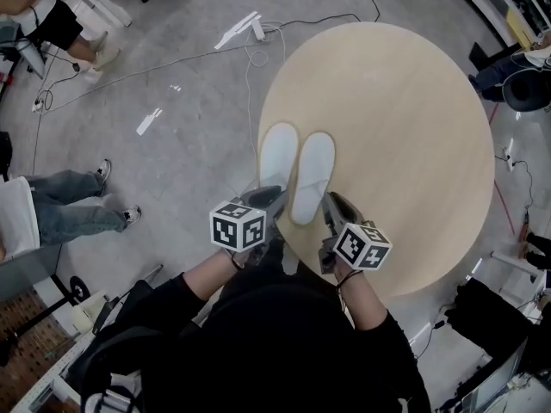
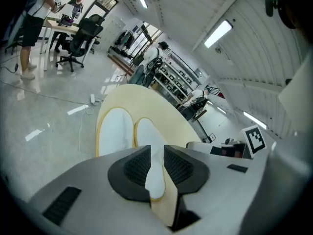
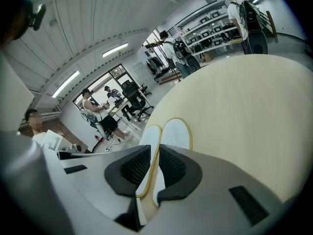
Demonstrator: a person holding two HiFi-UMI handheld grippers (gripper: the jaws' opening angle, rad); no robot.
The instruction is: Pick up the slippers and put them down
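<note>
You hold the left gripper (image 1: 272,199) and right gripper (image 1: 331,205) just behind the heels of two white, oval slippers (image 1: 312,177) lying side by side on the round pale-wood table (image 1: 413,136). Both pairs of ribbed black jaws stand slightly apart, empty. Only the gripper views show the slippers' yellowish edging, their heels cut off there.

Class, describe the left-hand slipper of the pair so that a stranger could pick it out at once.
Find the round pale wooden table. Two white slippers lie side by side near its left edge, seen from the head view. The left slipper is the one against the rim; the right slipper lies further onto the table.
</note>
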